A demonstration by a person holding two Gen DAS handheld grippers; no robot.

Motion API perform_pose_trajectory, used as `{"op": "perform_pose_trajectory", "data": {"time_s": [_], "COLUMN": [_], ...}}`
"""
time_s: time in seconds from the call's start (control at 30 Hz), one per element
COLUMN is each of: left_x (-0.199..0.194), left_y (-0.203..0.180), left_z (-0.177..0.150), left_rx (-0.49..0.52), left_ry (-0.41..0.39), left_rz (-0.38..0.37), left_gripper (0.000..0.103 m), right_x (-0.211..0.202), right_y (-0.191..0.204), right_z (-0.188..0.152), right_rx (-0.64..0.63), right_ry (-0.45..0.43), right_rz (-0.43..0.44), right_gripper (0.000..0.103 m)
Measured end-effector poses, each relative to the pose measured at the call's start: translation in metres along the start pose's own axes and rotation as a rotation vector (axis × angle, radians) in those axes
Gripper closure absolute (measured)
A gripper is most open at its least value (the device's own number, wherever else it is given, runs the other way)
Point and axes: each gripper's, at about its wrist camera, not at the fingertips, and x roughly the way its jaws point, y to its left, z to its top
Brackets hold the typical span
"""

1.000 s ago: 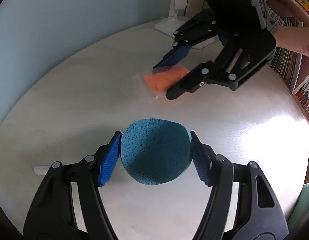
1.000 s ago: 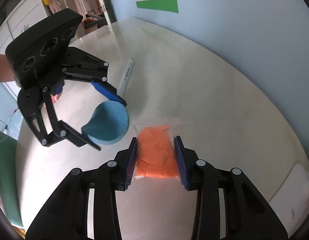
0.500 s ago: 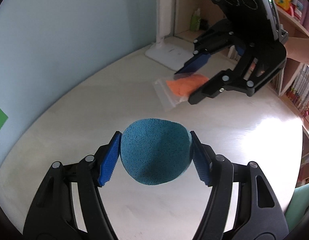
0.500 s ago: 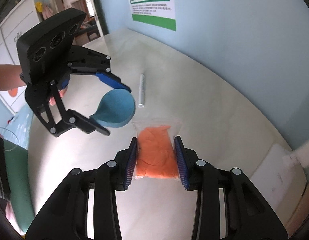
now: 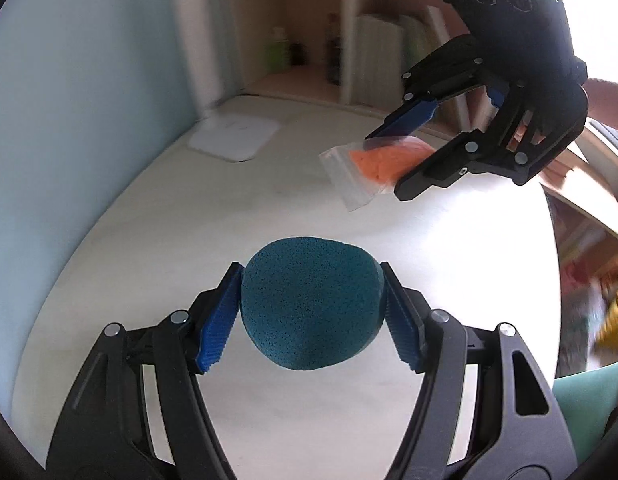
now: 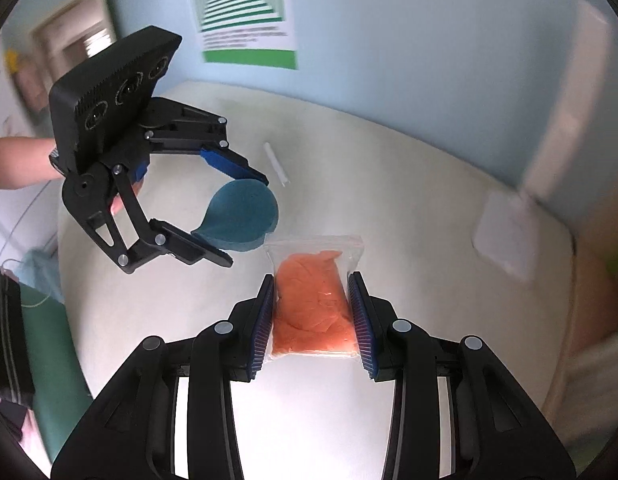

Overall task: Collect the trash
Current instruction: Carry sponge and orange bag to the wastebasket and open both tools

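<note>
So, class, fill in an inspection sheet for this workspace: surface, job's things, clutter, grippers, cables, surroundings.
Surface: pale round table, bare in the middle.
Job's things: blue sponge; clear bag of orange stuff; both held above the table.
Clutter: white pen; flat white lamp base.
Grippers: left gripper shut on the sponge; right gripper shut on the bag.
Cables: nothing seen.
Surroundings: blue wall, green-striped poster, bookshelf.

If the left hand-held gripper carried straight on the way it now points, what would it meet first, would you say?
Probably the bare white tabletop. The left hand-held gripper, shut on the blue sponge, points down at it; the bag of orange material sits off to the right, though depth is unclear.
</note>
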Motion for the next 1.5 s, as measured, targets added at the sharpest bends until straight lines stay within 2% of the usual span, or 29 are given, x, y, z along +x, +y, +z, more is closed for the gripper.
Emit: {"op": "perform_pose_trajectory", "data": {"time_s": [0.2, 0.37, 0.57, 0.77, 0.87, 1.0, 1.1, 1.37, 1.4, 1.43, 1.47, 1.5], "left_x": [0.012, 0.025, 0.038, 0.054, 0.065, 0.077, 0.096, 0.130, 0.135, 0.140, 0.145, 0.150], "left_y": [-0.053, -0.119, -0.220, -0.331, -0.381, -0.433, -0.464, -0.517, -0.524, -0.531, -0.536, -0.542], "left_z": [-0.007, -0.004, -0.003, -0.023, -0.038, -0.066, -0.088, -0.123, -0.127, -0.131, -0.134, -0.138], "left_rx": [0.152, 0.286, 0.428, 0.553, 0.605, 0.639, 0.659, 0.695, 0.701, 0.708, 0.714, 0.719], "left_ry": [0.018, 0.035, 0.056, 0.121, 0.167, 0.240, 0.309, 0.410, 0.416, 0.424, 0.440, 0.459], "left_rz": [-0.153, -0.275, -0.425, -0.557, -0.605, -0.645, -0.655, -0.645, -0.636, -0.632, -0.627, -0.620], "left_gripper": [0.039, 0.039, 0.039, 0.039, 0.039, 0.039, 0.039, 0.037, 0.037, 0.037, 0.029, 0.025], "right_x": [-0.032, -0.072, -0.118, -0.160, -0.168, -0.167, -0.163, -0.148, -0.148, -0.146, -0.144, -0.143], "right_y": [0.043, 0.082, 0.131, 0.193, 0.221, 0.254, 0.269, 0.294, 0.297, 0.298, 0.298, 0.297], "right_z": [-0.068, -0.134, -0.227, -0.338, -0.386, -0.451, -0.484, -0.537, -0.540, -0.545, -0.551, -0.556], "right_rx": [0.203, 0.354, 0.559, 0.789, 0.883, 1.010, 1.075, 1.181, 1.192, 1.202, 1.216, 1.227], "right_ry": [-0.011, -0.025, -0.048, -0.057, -0.052, -0.047, -0.049, -0.063, -0.066, -0.066, -0.063, -0.066], "right_rz": [-0.116, -0.197, -0.302, -0.398, -0.417, -0.410, -0.395, -0.365, -0.357, -0.355, -0.362, -0.365], "right_gripper": [0.065, 0.065, 0.065, 0.065, 0.065, 0.065, 0.065, 0.063, 0.060, 0.051, 0.044, 0.033]}}
